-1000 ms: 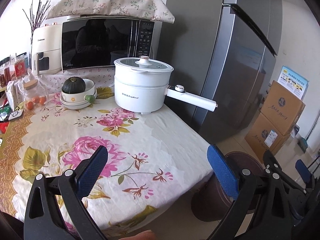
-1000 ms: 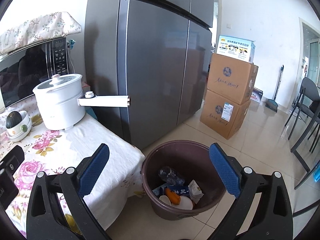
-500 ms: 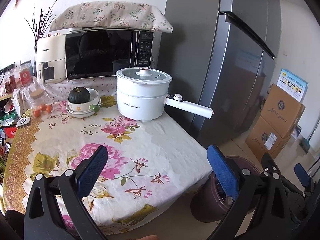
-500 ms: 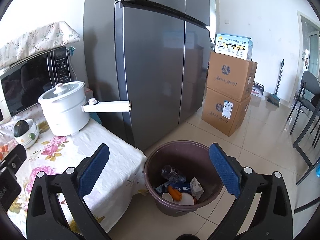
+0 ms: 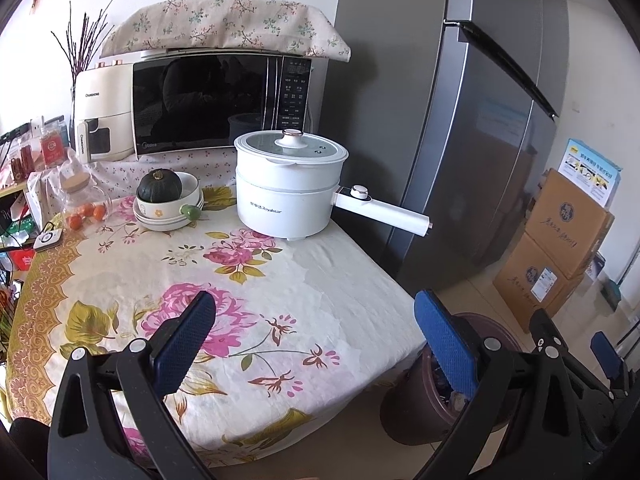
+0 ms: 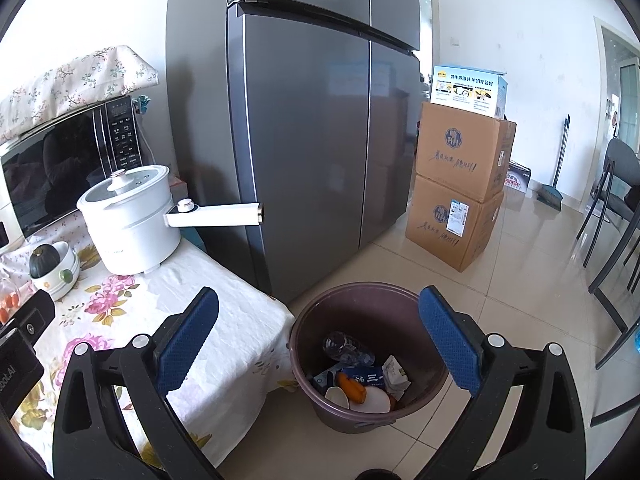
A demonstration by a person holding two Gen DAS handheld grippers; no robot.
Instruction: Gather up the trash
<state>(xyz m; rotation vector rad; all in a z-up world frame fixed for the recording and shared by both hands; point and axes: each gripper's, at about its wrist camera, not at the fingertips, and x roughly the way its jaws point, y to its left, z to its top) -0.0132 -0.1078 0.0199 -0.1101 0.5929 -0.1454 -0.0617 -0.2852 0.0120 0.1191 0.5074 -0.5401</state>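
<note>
A dark brown trash bin stands on the floor by the table's corner. It holds a clear plastic bottle, a blue carton, white cups and wrappers. The bin also shows in the left wrist view, low right. My right gripper is open and empty, above the bin's near side. My left gripper is open and empty, above the flowered tablecloth near its front edge.
On the table stand a white electric pot with a long handle, stacked bowls with a green squash, a glass jar, a microwave. A grey fridge is behind the bin. Cardboard boxes and chairs stand to the right.
Both grippers have pulled back and risen a little, so the table and bin look farther away. Both stay open and empty.
</note>
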